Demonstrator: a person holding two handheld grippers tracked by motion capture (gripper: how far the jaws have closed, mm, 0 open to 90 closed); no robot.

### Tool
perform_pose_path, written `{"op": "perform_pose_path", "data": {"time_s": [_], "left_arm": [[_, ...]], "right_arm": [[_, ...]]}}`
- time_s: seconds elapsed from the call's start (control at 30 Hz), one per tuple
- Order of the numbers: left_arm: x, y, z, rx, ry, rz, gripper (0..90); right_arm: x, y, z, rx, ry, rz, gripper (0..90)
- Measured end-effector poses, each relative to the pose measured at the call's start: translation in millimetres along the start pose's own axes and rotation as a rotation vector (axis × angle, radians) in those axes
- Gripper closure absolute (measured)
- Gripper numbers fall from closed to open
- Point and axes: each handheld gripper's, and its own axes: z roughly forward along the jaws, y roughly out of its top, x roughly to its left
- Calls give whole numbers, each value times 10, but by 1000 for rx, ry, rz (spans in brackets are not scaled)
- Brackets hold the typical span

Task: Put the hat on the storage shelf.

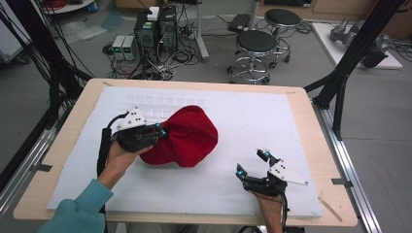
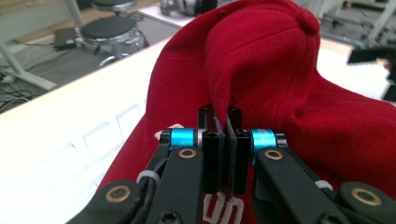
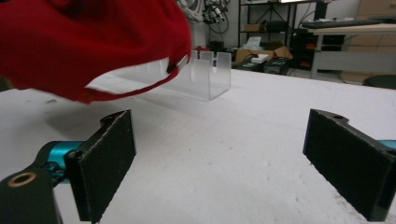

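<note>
A red knitted hat (image 1: pixel 187 136) sits left of centre on the white foam mat (image 1: pixel 252 116), its near side lifted off the surface. My left gripper (image 1: pixel 160 130) is shut on a fold of the red hat (image 2: pixel 261 70) at its left edge; the pads (image 2: pixel 212 154) pinch the fabric between them. My right gripper (image 1: pixel 252 164) stands open near the mat's front right, well apart from the hat, with nothing between its pads (image 3: pixel 109 154). In the right gripper view the raised red hat (image 3: pixel 88 42) hangs at the upper left, above the mat.
A clear acrylic stand (image 3: pixel 205 74) with slots stands on the mat behind the hat. The wooden table edge (image 1: pixel 318 141) frames the mat. Stools (image 1: pixel 255 46), computer boxes (image 1: pixel 155 31) and cables lie on the floor beyond. Black frame posts (image 1: pixel 350 58) rise at the right.
</note>
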Motion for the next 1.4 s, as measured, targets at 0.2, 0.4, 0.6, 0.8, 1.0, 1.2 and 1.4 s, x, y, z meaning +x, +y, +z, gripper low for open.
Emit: {"op": "perform_pose_path", "data": {"time_s": [0.2, 0.4, 0.6, 0.8, 1.0, 1.2, 1.4], "left_arm": [[-25, 147, 18, -83, 65, -52, 869], [-46, 240, 62, -115, 109, -88, 868], [-92, 343, 108, -167, 139, -142, 869], [-155, 413, 157, -179, 142, -143, 869], [-218, 443, 244, -178, 130, -151, 869], [-255, 475, 303, -179, 124, -153, 869], [-262, 520, 347, -190, 118, -159, 869]], "right_arm": [[79, 112, 31, -17, 27, 17, 84], [191, 253, 68, -35, 70, -4, 84], [280, 374, 124, -48, 113, 9, 85], [381, 449, 182, -46, 166, -3, 162], [495, 496, 300, -25, 203, -5, 162], [626, 577, 482, 5, 234, -8, 201], [672, 629, 607, 25, 259, 10, 237]]}}
